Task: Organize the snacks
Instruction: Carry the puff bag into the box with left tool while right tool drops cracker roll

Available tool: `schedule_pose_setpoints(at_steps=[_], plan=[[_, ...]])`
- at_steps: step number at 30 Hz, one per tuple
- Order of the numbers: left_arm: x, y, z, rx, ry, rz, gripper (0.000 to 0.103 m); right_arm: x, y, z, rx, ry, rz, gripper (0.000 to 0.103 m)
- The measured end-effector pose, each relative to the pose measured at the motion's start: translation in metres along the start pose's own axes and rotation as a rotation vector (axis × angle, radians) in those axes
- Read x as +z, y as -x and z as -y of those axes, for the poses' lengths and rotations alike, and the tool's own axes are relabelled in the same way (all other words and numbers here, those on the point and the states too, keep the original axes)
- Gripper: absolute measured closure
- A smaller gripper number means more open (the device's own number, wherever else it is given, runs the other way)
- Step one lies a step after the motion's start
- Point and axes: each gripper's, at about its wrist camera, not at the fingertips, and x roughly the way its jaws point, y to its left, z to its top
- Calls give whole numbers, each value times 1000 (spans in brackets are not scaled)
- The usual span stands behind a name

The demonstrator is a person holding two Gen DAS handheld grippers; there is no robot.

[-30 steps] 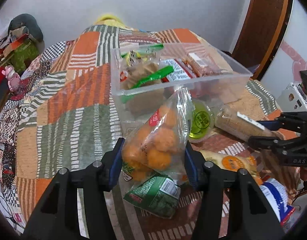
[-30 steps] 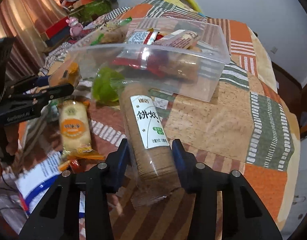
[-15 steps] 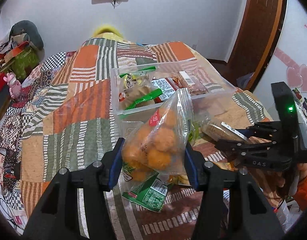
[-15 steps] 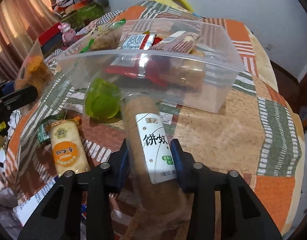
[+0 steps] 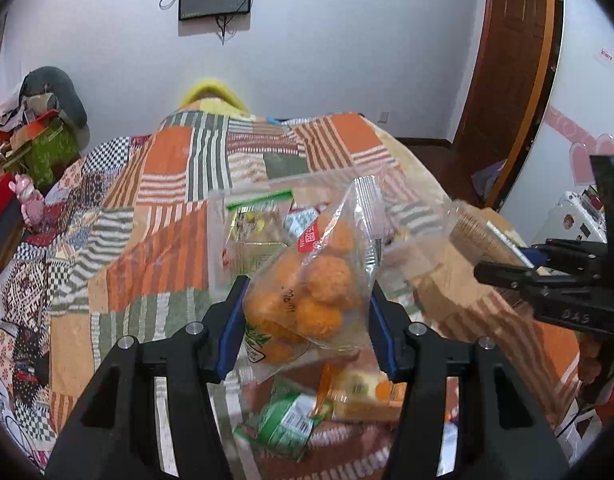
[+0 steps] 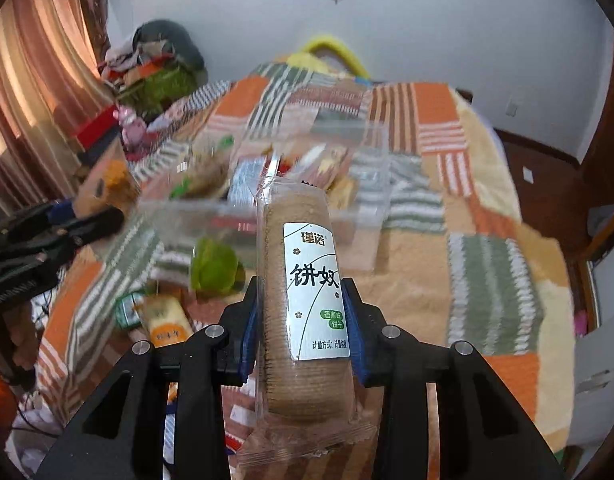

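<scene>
A clear bag of round orange snacks [image 5: 315,280] hangs between the blue pads of my left gripper [image 5: 307,292], which is shut on it above the patchwork bedspread. My right gripper [image 6: 301,292] is shut on a long roll of brown biscuits [image 6: 303,240] with a white label, lifted and pointing up toward the clear plastic bin [image 6: 367,208]. The bin [image 5: 219,216] holds several snack packets. From the left wrist, the right gripper [image 5: 503,268] shows at the right with the biscuit roll [image 5: 475,236]. From the right wrist, the left gripper [image 6: 107,220] shows at the left with the orange bag [image 6: 111,180].
On the bedspread in front of the bin lie a green jelly cup [image 6: 215,264], a yellow cake packet [image 6: 167,320] and a green packet [image 5: 287,420]. Clothes and boxes [image 5: 39,136] are piled at the far left. A wooden door [image 5: 507,80] stands at the right.
Both grippers have risen with their packs. The right jaws closed tighter on the biscuit roll and lifted it off the bedspread. The bin now sits lower in both views.
</scene>
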Motion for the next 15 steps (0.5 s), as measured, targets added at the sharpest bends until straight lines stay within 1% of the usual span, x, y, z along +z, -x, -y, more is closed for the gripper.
schedule_pose_setpoints(at_steps=[3,8,12,15], plan=[[12,-5,5,-3,-4,18,49,14,5,0,-12,-12,45,69],[29,-16,12,-1,-15,39,49,39,1,1,-37,-31,107,69],[43,-28,17,-1,-19,50,49,54,-8,8,-53,-71,138,69],[54,-41,22,4,-22,53,48,63,-20,11,-59,-94,143,69]])
